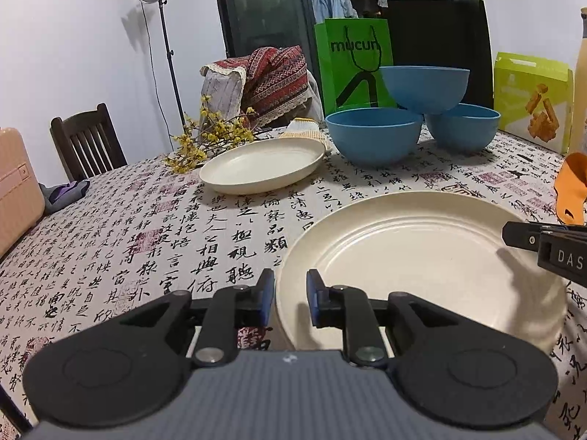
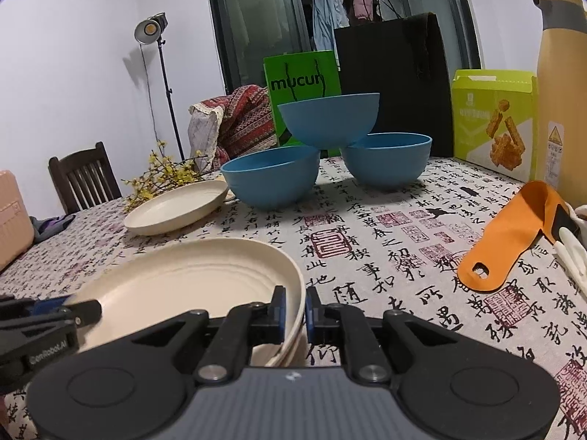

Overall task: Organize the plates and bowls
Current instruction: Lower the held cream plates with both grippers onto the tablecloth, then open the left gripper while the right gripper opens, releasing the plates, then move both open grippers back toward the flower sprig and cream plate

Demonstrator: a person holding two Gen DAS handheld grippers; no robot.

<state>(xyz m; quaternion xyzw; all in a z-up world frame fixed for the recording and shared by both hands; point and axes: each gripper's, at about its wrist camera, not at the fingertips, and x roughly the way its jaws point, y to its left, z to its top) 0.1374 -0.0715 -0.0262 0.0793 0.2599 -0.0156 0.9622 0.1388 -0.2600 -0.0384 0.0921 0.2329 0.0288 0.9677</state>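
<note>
A large cream plate (image 1: 422, 264) (image 2: 176, 286) lies near me on the calligraphy tablecloth, with a second rim edge showing just beneath it. My left gripper (image 1: 291, 293) is shut on its left rim, one pad outside and one inside. On the right rim my right gripper (image 2: 295, 310) is shut the same way. A smaller cream plate (image 1: 262, 165) (image 2: 176, 207) sits farther back left. Behind it stand two blue bowls (image 1: 374, 135) (image 1: 462, 128), and a third blue bowl (image 1: 423, 88) (image 2: 328, 119) rests on top, bridging their rims.
An orange flat piece (image 2: 513, 234) lies to the right. A green snack box (image 2: 491, 124), a yellow flask (image 2: 561, 73), and green and black bags stand at the back. Yellow flowers (image 1: 205, 139) and a glove (image 1: 304, 130) lie behind the small plate. A chair (image 1: 86, 139) is past the left edge.
</note>
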